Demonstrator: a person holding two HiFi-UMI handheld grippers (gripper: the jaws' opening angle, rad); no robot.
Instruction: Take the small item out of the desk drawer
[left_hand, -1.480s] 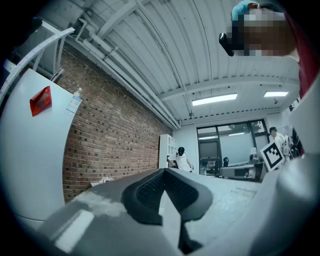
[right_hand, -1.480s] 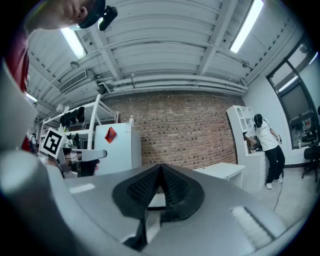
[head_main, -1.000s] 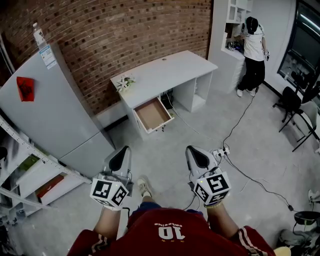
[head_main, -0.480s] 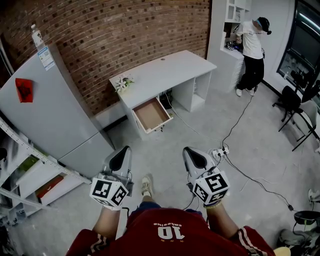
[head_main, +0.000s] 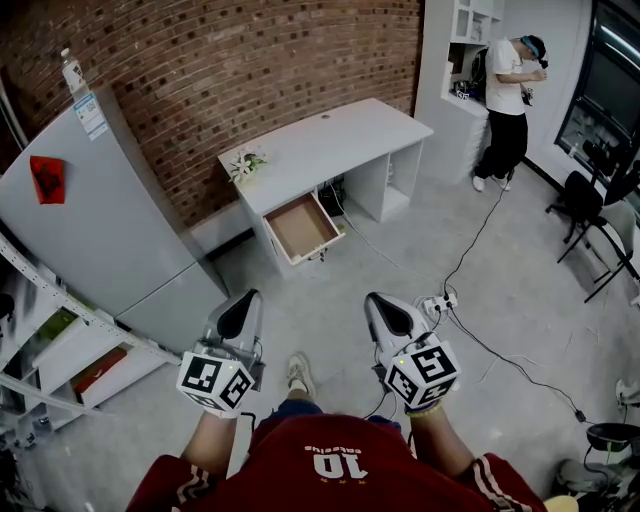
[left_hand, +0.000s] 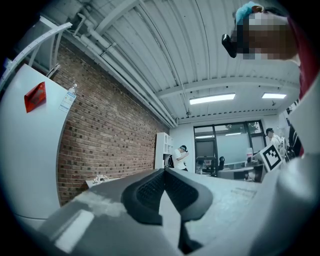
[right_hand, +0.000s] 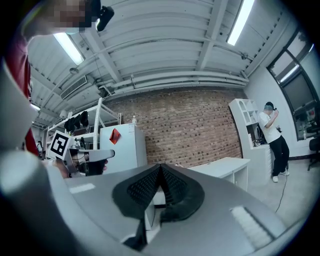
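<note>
A white desk (head_main: 330, 150) stands against the brick wall, well ahead of me. Its drawer (head_main: 303, 229) is pulled out and shows a bare brown bottom; no small item can be made out in it from here. My left gripper (head_main: 240, 313) and right gripper (head_main: 388, 312) are held side by side in front of me, pointing level toward the desk, far short of it. Both are shut with nothing between the pads, as the left gripper view (left_hand: 164, 176) and right gripper view (right_hand: 160, 172) show. A small plant (head_main: 247, 165) sits on the desk's left end.
A grey fridge (head_main: 100, 220) stands at the left with metal shelving (head_main: 60, 340) below it. A person (head_main: 507, 105) stands by the white shelf unit at the far right. Cables and a power strip (head_main: 440, 300) lie on the floor. Office chairs (head_main: 590, 220) are at the right.
Both grippers have stayed where they were. The person at the far right has turned and raised a hand to the head.
</note>
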